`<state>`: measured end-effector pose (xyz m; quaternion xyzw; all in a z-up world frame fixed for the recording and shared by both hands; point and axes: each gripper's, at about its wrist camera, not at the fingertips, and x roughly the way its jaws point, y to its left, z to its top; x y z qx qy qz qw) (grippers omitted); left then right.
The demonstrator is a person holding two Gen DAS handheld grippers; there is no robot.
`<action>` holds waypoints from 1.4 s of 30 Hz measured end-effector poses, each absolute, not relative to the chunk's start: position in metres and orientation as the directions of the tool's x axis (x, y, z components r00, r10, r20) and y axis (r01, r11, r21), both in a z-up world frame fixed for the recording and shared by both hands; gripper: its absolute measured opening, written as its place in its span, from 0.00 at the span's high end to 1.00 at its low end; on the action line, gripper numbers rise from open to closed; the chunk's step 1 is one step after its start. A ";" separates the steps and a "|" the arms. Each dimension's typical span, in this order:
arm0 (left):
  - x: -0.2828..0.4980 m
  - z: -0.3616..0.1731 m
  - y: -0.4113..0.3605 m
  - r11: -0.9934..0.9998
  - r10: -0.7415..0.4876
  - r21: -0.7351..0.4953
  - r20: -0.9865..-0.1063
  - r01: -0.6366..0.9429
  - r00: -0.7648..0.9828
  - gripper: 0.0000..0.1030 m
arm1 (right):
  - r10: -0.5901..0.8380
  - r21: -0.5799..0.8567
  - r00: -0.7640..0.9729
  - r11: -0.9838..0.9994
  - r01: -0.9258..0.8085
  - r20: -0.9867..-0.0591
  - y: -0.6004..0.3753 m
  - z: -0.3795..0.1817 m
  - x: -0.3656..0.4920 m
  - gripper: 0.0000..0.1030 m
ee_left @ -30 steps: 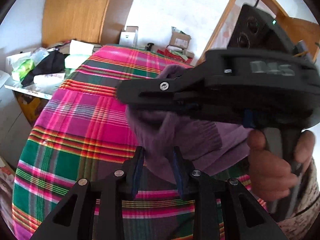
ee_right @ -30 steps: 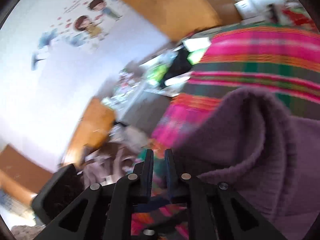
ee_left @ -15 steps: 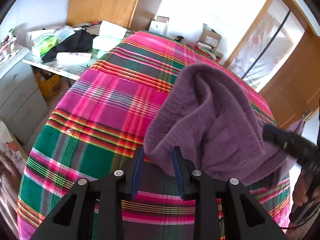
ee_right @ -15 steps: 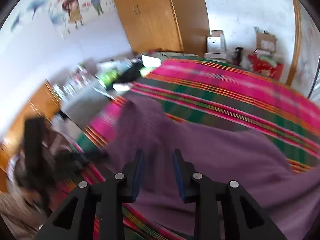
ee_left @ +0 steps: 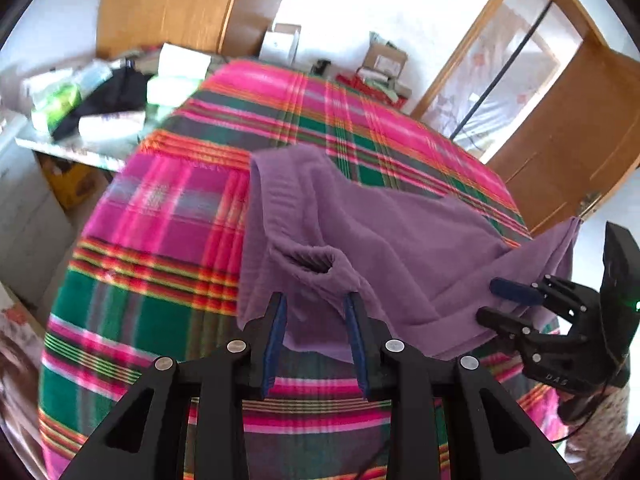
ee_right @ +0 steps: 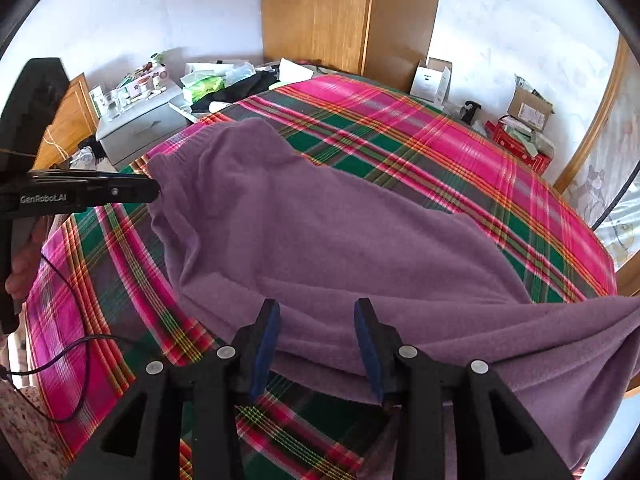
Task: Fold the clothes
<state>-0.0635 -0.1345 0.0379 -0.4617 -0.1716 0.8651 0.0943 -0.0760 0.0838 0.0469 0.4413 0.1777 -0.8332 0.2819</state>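
A purple knit garment (ee_left: 400,240) (ee_right: 320,232) lies spread across a bed with a pink and green plaid blanket (ee_left: 160,220) (ee_right: 440,152). My left gripper (ee_left: 316,308) is shut on a bunched, cuff-like fold at the garment's near left end. In the right wrist view the left gripper (ee_right: 154,190) shows side-on at that same corner. My right gripper (ee_right: 316,312) hovers at the garment's near hem. Its jaws are opening, with the hem between them and the pads off the cloth. The left wrist view shows the right gripper (ee_left: 492,300) with its fingers apart at the garment's right edge.
A cluttered bedside table (ee_right: 136,128) (ee_left: 80,96) stands beyond the bed's left side. A wooden wardrobe (ee_right: 340,12) and cardboard boxes (ee_right: 528,108) line the far wall, and a wooden door (ee_left: 560,120) is at the right. A black cable (ee_right: 60,360) trails over the blanket near a hand (ee_right: 20,272).
The right gripper swung away from in front of the left camera to the garment's right edge and its jaws widened. The bunched garment now lies spread flatter. The left gripper kept its hold.
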 end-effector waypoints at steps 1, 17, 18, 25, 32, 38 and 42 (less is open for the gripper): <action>-0.065 0.036 -0.135 -0.914 0.340 -0.405 -0.766 0.000 -0.546 0.70 | -0.310 -0.051 -0.450 -0.775 0.629 -0.837 0.084 0.046 -0.074 0.62; -0.090 0.024 -0.142 -0.821 0.436 -0.558 -0.752 0.126 -0.494 0.58 | -0.287 -0.119 -0.452 -0.723 0.680 -0.845 0.077 0.036 -0.060 0.55; -0.092 0.024 -0.143 -0.818 0.432 -0.559 -0.753 0.135 -0.496 0.58 | -0.285 -0.121 -0.455 -0.724 0.679 -0.844 0.077 0.037 -0.060 0.55; -0.098 0.017 -0.149 -0.798 0.434 -0.575 -0.757 0.181 -0.489 0.65 | -0.279 -0.114 -0.470 -0.752 0.649 -0.837 0.081 0.037 -0.068 0.56; -0.097 0.018 -0.151 -0.797 0.434 -0.577 -0.752 0.178 -0.497 0.79 | -0.267 -0.146 -0.481 -0.735 0.662 -0.835 0.078 0.035 -0.065 0.75; -0.093 0.035 -0.161 -0.789 0.424 -0.592 -0.717 0.162 -0.553 0.86 | -0.316 -0.143 -0.536 -0.746 0.650 -0.783 0.080 0.055 -0.061 0.96; -0.093 0.055 -0.167 -0.791 0.410 -0.597 -0.681 0.136 -0.607 0.86 | -0.349 -0.126 -0.593 -0.779 0.614 -0.726 0.084 0.082 -0.062 0.96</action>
